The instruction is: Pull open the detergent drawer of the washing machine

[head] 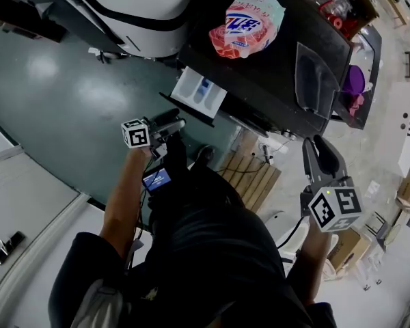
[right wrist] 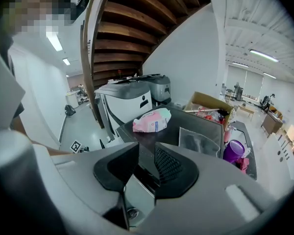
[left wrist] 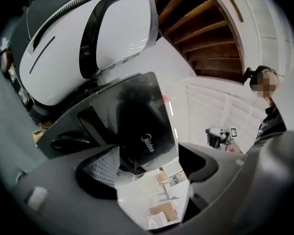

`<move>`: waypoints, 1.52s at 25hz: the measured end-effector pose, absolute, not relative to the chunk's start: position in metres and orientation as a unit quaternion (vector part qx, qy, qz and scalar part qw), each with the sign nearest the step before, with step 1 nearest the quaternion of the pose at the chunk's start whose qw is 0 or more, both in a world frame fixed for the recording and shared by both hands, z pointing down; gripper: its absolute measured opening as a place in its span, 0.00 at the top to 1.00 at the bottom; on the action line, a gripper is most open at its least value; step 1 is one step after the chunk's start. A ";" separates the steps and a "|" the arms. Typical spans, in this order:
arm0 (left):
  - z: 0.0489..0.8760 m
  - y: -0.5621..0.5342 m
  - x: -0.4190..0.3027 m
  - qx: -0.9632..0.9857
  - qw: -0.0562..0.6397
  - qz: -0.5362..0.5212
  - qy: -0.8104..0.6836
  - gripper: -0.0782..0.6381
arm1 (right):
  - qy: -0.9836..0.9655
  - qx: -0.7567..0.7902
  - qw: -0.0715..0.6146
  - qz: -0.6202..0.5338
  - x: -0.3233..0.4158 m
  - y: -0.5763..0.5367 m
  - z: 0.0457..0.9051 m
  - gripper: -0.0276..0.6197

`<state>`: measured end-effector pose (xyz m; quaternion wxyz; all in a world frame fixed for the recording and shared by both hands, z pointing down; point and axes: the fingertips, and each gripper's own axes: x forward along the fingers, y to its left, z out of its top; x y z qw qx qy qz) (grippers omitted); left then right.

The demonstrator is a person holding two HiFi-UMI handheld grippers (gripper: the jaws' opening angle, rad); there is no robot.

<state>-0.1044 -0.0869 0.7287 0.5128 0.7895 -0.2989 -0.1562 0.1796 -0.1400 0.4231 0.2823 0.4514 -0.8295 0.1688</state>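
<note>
Holding left gripper point(head: 178, 124) released just beside pulled-out drawer point(head: 198, 91), job likely done; right gripper point(head: 316, 147) slack, empty, well clear of drawer.

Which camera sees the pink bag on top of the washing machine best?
The head view. There the pink bag lies big and unblocked on the dark top of the washing machine. The right gripper view shows it smaller and farther off, above the jaws. The left gripper view does not show it.
</note>
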 end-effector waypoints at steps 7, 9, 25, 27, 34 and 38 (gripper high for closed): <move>0.671 -0.078 -0.154 0.823 0.445 -0.093 -0.341 0.31 | -0.853 0.449 0.226 0.143 0.169 -0.142 0.388 0.81; 0.640 -0.082 -0.167 0.832 0.415 -0.080 -0.359 0.31 | -0.860 0.447 0.207 0.130 0.166 -0.141 0.374 0.81; 0.411 -0.097 -0.183 0.860 0.104 0.080 -0.493 0.31 | -0.876 0.472 0.088 0.040 0.178 -0.128 0.281 0.81; 0.383 -0.098 -0.183 0.854 0.069 0.084 -0.509 0.31 | -0.875 0.475 0.081 0.037 0.180 -0.127 0.276 0.81; 0.307 -0.088 -0.173 0.843 -0.013 0.059 -0.534 0.35 | -0.870 0.488 0.070 0.028 0.188 -0.118 0.264 0.82; 0.288 -0.083 -0.169 0.836 -0.043 0.060 -0.544 0.36 | -0.866 0.494 0.069 0.033 0.192 -0.117 0.265 0.82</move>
